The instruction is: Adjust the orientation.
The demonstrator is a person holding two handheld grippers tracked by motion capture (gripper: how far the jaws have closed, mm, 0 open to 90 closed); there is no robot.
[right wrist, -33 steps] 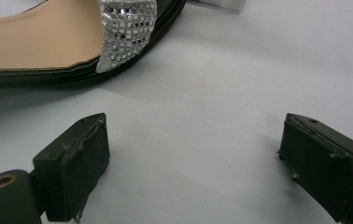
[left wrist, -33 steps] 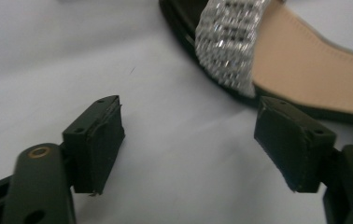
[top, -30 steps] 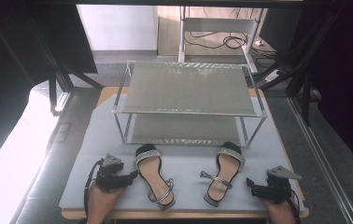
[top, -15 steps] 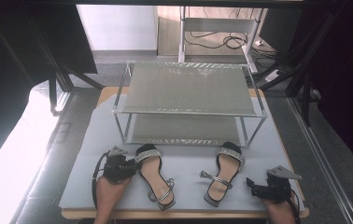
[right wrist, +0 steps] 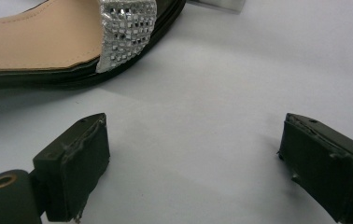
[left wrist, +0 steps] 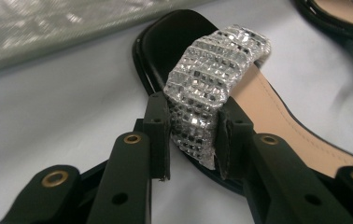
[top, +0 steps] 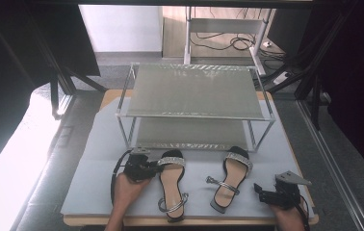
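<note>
My left tool (left wrist: 192, 140) has just closed on the sandal (left wrist: 268, 112)'s glittery strap (left wrist: 212, 88) — soft, so a lift could let it slip or dangle. My right tool (right wrist: 193, 163) gapes empty, the other sandal (right wrist: 39, 42) just ahead.

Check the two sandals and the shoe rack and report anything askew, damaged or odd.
Nothing looks damaged or spilled. The right black sandal with a rhinestone strap lies slanted, heel toward the left sandal, which lies straighter. The left gripper pinches that sandal's strap. The two-tier metal shoe rack stands level.
</note>
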